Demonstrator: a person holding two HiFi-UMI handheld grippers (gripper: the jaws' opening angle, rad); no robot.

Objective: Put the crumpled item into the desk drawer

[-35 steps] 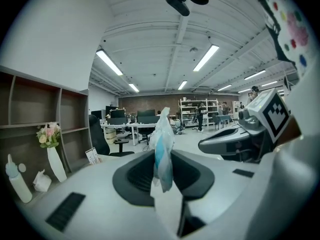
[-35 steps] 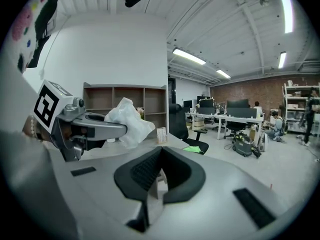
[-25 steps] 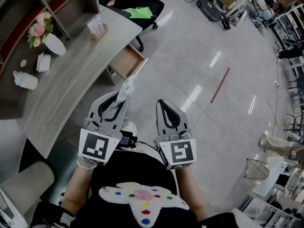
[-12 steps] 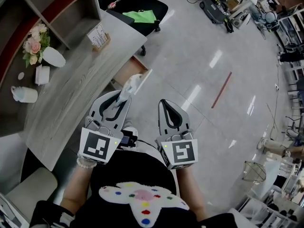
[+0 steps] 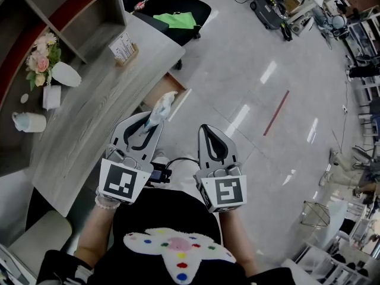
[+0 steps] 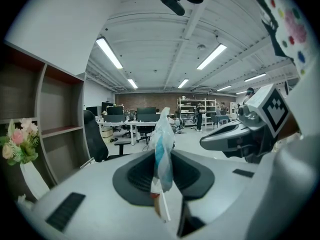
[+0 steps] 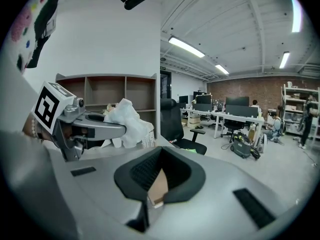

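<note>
In the head view my left gripper is shut on the crumpled item, a white and blue plastic wrapper that sticks up past the fingertips. The item sits over the open wooden desk drawer, which juts from the grey desk. The left gripper view shows the wrapper pinched upright between the dark pads. My right gripper hangs beside the left over the floor, shut and holding nothing. From the right gripper view I see the left gripper with the wrapper.
On the desk stand a flower vase, a card holder, a mug and a small white box. A black office chair with a green cloth stands past the desk's end. Shelves line the left.
Both grippers have moved forward together along the desk's edge. The wrapper now overlaps the open drawer in the head view. Neither grip has changed.
</note>
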